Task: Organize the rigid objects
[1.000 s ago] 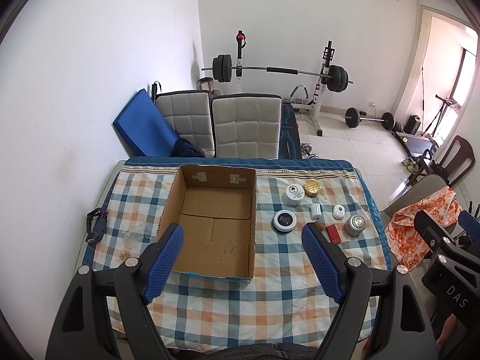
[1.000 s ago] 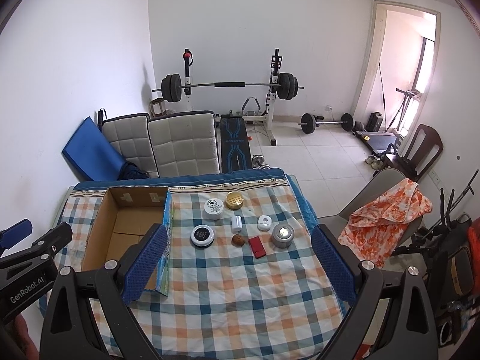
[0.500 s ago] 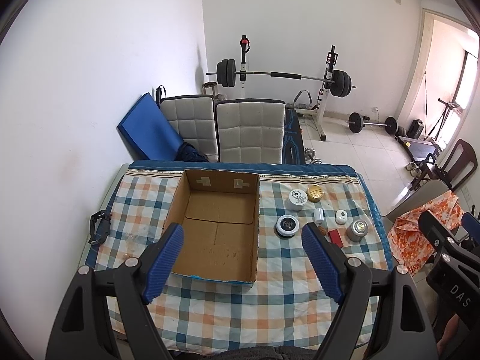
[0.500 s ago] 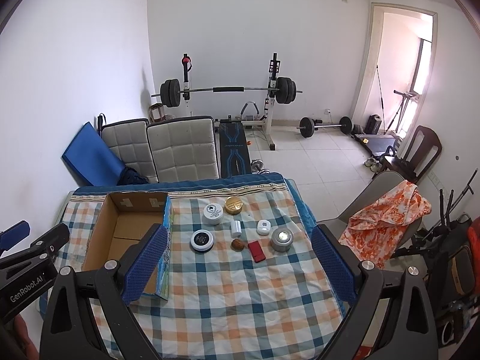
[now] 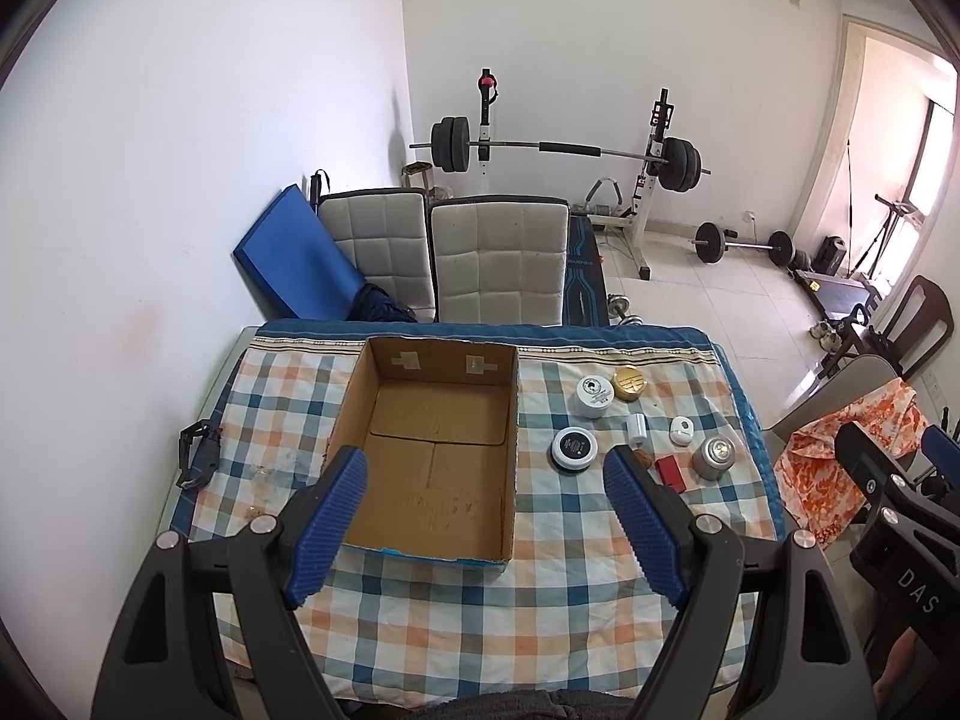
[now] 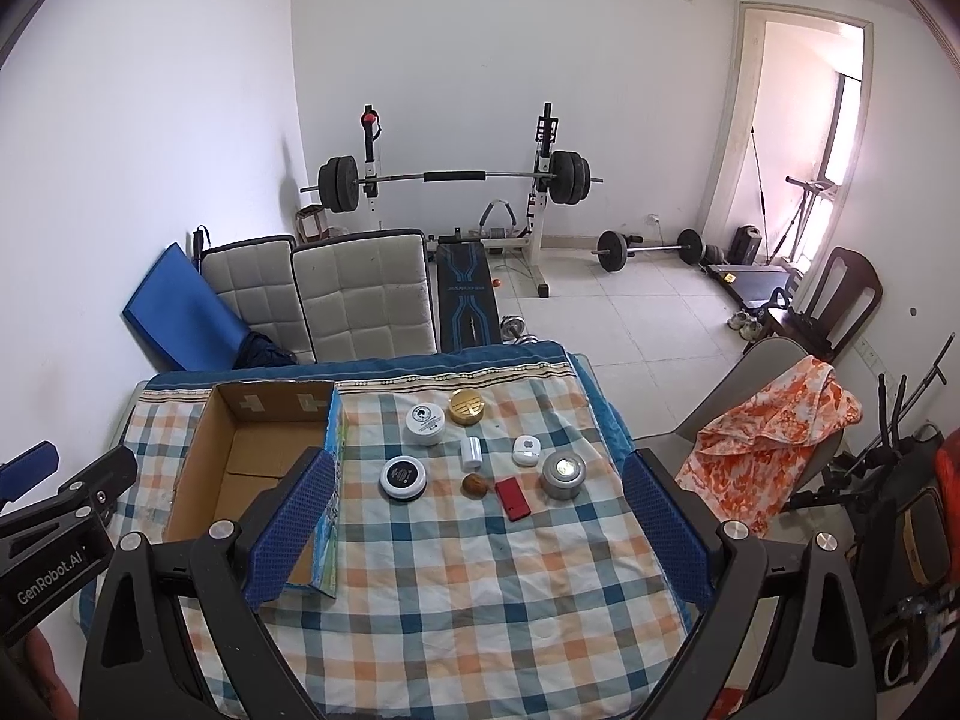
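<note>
An empty open cardboard box (image 5: 432,450) (image 6: 252,468) stands on the left half of the checked tablecloth. Right of it lie several small items: a white jar (image 6: 425,423), a gold tin (image 6: 467,407), a black-lidded tin (image 6: 403,478), a small white cylinder (image 6: 471,452), a white pod (image 6: 527,450), a silver tin (image 6: 563,475), a red block (image 6: 512,498) and a brown nut (image 6: 473,485). My left gripper (image 5: 486,528) is open and empty, high above the box's near edge. My right gripper (image 6: 474,534) is open and empty, above the cloth in front of the items.
The table (image 6: 540,606) is covered by a blue-edged checked cloth. Two padded chairs (image 5: 498,258) stand at its far side, with a blue mat (image 5: 288,264) against the wall. A chair with an orange cloth (image 6: 774,438) stands to the right. A barbell rack (image 6: 456,180) stands behind.
Both grippers have risen and drawn back a little, so the table looks smaller and lower in both views. Nothing on the table has moved. Both grippers stay open.
</note>
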The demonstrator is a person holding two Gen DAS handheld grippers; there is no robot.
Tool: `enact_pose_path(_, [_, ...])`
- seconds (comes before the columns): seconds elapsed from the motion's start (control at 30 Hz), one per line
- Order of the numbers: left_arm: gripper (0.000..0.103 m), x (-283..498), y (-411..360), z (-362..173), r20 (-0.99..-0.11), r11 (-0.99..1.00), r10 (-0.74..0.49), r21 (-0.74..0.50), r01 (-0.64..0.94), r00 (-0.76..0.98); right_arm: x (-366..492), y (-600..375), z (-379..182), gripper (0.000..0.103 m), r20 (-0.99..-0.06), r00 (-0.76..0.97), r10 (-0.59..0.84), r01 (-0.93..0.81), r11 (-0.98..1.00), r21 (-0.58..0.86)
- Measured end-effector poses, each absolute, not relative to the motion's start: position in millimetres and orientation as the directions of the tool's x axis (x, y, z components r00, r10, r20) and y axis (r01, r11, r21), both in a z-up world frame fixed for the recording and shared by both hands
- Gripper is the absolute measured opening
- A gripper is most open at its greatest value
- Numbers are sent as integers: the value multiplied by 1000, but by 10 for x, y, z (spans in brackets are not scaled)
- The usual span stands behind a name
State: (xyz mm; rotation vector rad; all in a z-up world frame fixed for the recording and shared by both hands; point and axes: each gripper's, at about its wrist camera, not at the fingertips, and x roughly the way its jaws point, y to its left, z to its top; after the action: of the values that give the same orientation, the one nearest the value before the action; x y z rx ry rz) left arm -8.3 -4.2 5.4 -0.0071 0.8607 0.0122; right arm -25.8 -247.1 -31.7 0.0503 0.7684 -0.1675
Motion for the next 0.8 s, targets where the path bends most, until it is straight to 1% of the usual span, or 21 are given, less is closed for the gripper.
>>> enact_pose_path(0.2, [80, -79, -36, 35, -759, 1000, 5, -3, -11, 651, -270, -2475, -297, 99, -690, 711, -133, 171, 985, -14])
enact_pose_path(0.57, [80, -63, -25, -25, -775, 1000, 0, -2, -3, 632, -241, -2481, -340, 99, -713, 692, -115, 170, 986, 5])
enact_pose_path(0.7, [80, 57, 18, -143, -798, 1000, 5, 3, -5, 603, -144, -2567, -477, 99, -738, 667, -105, 184, 983, 27])
enact_pose_path(0.8, [80, 284, 154, -319, -826, 999, 38, 25, -30, 562, 46, -2699, -693, 99, -770, 629, -110, 216, 976, 37])
